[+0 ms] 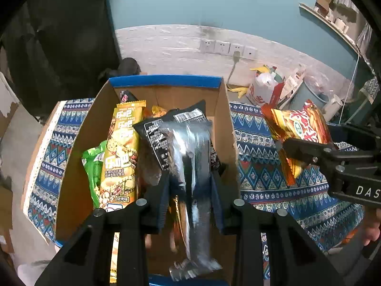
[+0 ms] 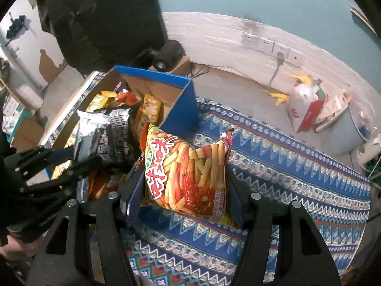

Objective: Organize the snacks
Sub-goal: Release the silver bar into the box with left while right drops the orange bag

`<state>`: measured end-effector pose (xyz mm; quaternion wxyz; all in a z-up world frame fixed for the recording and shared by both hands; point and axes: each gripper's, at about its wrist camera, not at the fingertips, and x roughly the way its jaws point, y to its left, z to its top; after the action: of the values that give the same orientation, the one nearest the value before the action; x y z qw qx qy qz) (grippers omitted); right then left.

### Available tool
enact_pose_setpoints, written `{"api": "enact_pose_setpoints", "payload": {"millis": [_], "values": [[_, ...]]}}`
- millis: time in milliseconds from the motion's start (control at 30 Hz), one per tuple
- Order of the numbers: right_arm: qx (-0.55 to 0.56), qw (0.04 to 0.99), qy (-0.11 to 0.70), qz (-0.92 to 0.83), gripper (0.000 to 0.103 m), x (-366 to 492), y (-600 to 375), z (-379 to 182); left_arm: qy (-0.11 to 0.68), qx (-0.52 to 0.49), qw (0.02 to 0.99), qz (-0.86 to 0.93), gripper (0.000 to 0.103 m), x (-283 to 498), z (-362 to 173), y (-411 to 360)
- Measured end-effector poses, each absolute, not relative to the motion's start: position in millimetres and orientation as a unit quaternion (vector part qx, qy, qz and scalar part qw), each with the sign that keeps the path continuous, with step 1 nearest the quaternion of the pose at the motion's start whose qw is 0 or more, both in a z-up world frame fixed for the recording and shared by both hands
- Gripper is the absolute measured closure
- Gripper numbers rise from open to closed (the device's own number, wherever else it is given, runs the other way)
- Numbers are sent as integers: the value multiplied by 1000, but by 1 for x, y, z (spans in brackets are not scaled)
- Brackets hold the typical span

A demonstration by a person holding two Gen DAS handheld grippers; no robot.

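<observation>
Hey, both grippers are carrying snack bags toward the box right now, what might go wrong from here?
1. The silver packet hangs long and floppy from the left gripper; it could land across the crowded cardboard box instead of settling flat.
2. The fries bag in the right gripper sits beside the box's blue wall; it may snag there.
3. The grippers are close and might bump.

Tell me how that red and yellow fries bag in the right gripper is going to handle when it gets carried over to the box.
The fries bag looks puffed with air, so probably light for its size. Its glossy film could slip in the right gripper. The contents are likely fragile if squeezed harder.
</observation>
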<state>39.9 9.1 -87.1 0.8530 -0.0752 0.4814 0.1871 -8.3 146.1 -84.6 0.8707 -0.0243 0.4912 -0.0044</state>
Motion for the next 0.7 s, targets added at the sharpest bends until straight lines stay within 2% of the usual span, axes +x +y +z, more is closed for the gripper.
{"api": "enact_pose_setpoints", "payload": {"millis": [200,700], "values": [[-82,848,486,194,42,48,26,-92,483,-29,875,13,45,-7,-79,159],[-113,842,472,237,42,76,90,-81,454,-57,886,72,37,1,-48,222]]}}
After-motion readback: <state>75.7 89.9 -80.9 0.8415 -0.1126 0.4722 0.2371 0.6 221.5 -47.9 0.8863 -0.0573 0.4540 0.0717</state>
